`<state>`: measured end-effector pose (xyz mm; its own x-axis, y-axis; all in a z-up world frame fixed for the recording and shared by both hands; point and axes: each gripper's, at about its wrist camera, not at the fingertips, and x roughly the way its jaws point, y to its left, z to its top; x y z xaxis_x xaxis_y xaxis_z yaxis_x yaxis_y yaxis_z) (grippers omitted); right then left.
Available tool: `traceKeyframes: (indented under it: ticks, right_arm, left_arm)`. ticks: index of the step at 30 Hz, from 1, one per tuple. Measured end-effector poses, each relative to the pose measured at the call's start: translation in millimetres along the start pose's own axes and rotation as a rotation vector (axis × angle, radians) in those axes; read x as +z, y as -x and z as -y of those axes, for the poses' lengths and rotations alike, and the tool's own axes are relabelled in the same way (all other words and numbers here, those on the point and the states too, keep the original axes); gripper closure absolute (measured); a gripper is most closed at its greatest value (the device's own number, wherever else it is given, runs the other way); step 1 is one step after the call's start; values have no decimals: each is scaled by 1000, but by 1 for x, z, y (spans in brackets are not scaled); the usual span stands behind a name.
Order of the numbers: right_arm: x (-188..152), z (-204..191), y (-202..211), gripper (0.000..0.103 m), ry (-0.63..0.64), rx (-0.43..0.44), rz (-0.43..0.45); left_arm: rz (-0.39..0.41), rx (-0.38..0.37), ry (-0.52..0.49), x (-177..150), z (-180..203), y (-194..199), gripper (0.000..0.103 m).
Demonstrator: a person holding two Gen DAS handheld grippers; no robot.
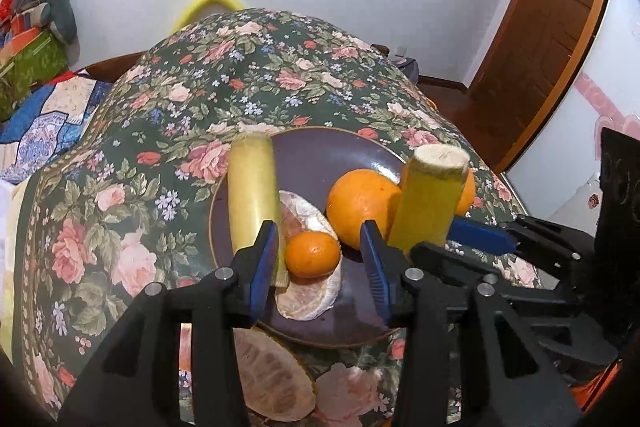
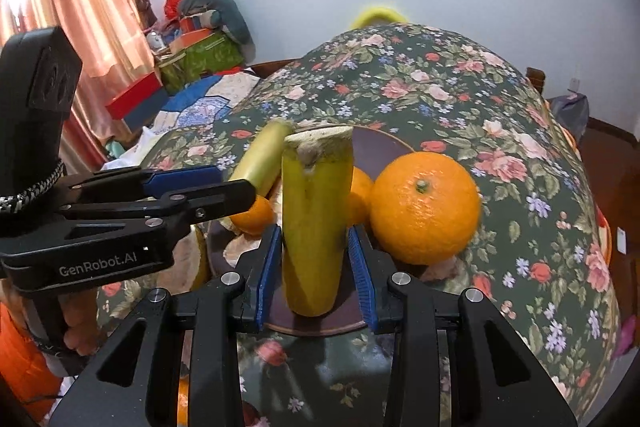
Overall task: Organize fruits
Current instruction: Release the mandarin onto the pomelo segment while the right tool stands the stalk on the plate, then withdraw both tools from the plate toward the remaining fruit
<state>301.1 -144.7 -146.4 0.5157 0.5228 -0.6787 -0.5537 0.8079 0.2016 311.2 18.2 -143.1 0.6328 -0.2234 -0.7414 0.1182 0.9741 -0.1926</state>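
A dark purple plate [image 1: 308, 155] on the flowered table holds a yellow-green cane piece [image 1: 252, 191], a pomelo segment [image 1: 310, 297], a small tangerine [image 1: 313, 254] and a large orange [image 1: 360, 205]. My left gripper [image 1: 320, 251] is open and empty, its fingers on either side of the tangerine above the plate. My right gripper [image 2: 316, 267] is shut on a second yellow-green cane piece [image 2: 316, 223], held upright over the plate's near rim [image 2: 320, 329]; it also shows in the left wrist view [image 1: 430, 195]. The large orange [image 2: 424, 207] sits just right of it.
Another pomelo segment [image 1: 272, 379] lies on the flowered tablecloth [image 1: 120, 227] beside the plate's near edge. A bed with a quilt and boxes [image 2: 192, 67] stands at the left. A wooden door [image 1: 552, 39] is at the right.
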Motion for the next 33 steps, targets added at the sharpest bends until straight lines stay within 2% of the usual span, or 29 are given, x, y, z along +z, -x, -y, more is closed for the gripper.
traceKeyframes:
  ticks: [7,19,23,26,33]
  right_arm:
    - [-6,10,-2,69,-31,-5,-30]
    - [-5,-5,35,68,12,-68,23]
    - [-8,-19,55,56,32,-79,52]
    - [-14,-30,68,49,43,-80,76]
    - [-31,-55,82,45,97,-94,74]
  left_arm:
    - [3,3,-3,-4,1,6,61]
    - [22,8,4,-15,3,39,61]
    - [34,21,-1,-25,5,63,60]
    - [46,32,4,-34,4,80,53]
    - [37,27,27,-58,4,107,53]
